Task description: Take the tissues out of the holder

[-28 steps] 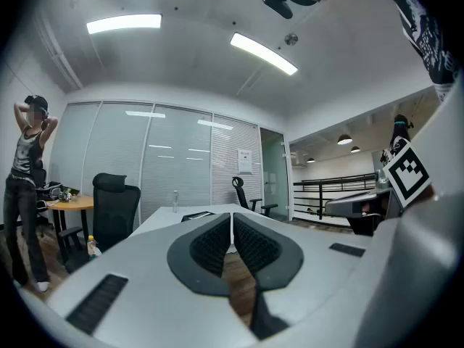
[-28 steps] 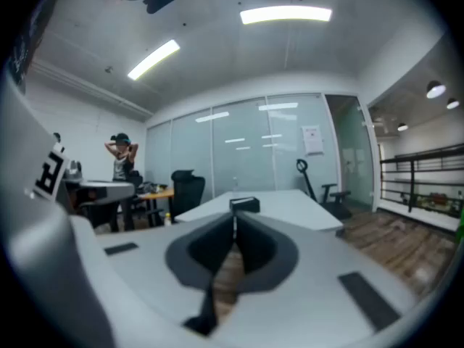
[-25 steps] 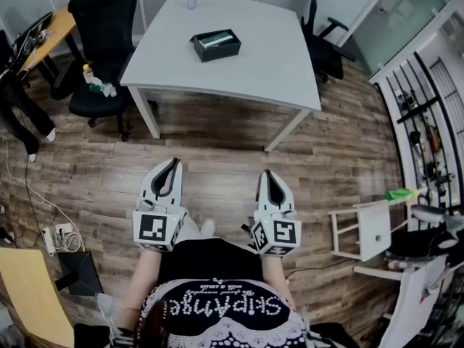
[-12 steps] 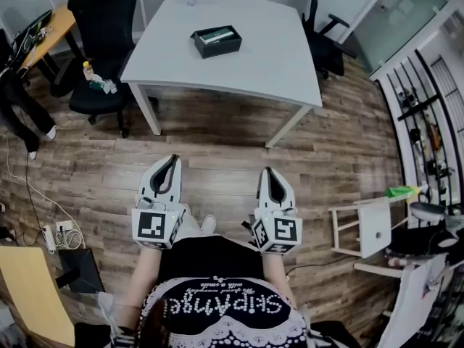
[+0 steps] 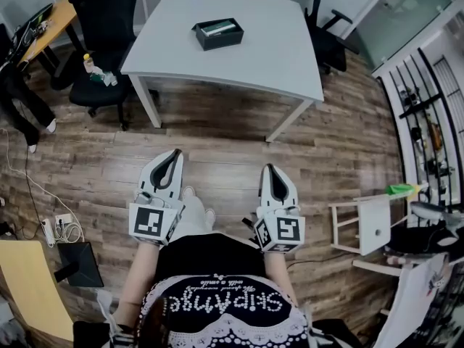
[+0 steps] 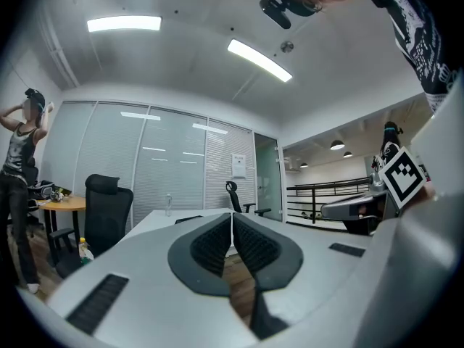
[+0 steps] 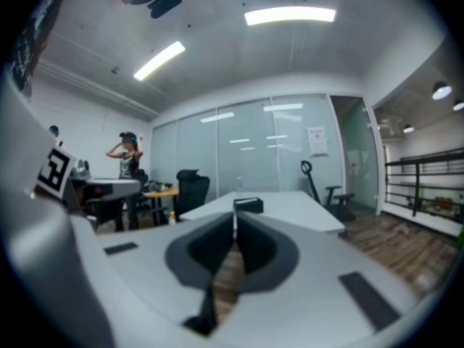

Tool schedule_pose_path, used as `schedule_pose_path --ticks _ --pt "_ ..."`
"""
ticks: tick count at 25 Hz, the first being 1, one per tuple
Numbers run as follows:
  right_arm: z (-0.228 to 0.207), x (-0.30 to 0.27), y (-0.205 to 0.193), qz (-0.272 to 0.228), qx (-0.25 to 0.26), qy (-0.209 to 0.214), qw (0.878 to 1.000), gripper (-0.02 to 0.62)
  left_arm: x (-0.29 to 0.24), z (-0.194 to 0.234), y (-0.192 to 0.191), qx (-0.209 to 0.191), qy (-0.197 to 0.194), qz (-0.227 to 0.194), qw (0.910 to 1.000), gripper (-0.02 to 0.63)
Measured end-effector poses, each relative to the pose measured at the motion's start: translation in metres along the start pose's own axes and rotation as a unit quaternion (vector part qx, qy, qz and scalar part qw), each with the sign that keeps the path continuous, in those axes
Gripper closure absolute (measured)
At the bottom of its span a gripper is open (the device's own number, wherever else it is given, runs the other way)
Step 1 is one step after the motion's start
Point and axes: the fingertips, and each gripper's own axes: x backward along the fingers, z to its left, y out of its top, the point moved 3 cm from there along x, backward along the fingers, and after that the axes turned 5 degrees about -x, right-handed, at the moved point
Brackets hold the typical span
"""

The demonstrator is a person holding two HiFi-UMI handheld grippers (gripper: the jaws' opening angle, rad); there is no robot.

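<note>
Tissues (image 5: 220, 27) lie as a pale, flat pack inside a black open-topped holder (image 5: 221, 43). The holder stands on the white surface (image 5: 239, 67), toward its far half and a little left of its middle. Its long axis runs across the head view, with the right end tipped slightly away.

Both claws are well short of it, held out over the wooden floor (image 5: 217, 133) in front of the person's body. The surface's near edge lies between them and the holder. The left claw (image 5: 175, 155) has its jaws pressed together with nothing between them. The right claw (image 5: 268, 169) is the same, closed tight and empty.

The holder lies straight ahead, roughly between the lines of the two claws, so neither hand is clearly nearer. In the right gripper view the black box sits right above the jaw tips, so that claw is aimed squarely at it. In the left gripper view it shows as a small dark shape a little left of the jaw line.

The task looks not yet begun. The next move probably calls for stepping up to the surface, opening one claw, and coming down on the pack from above, across its short side.
</note>
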Motion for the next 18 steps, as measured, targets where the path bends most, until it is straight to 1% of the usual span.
schedule_pose_path --ticks 10,18 --pt "-0.004 -0.024 -0.003 0.012 -0.002 0.002 1.000 0.560 -0.022 0.011 -0.004 0.019 -0.007 0.006 0.9998 0.569" --pt "-0.013 -0.075 0.004 0.020 -0.011 -0.002 1.000 0.560 -0.074 0.037 -0.009 0.029 -0.011 0.017 0.9994 0.569"
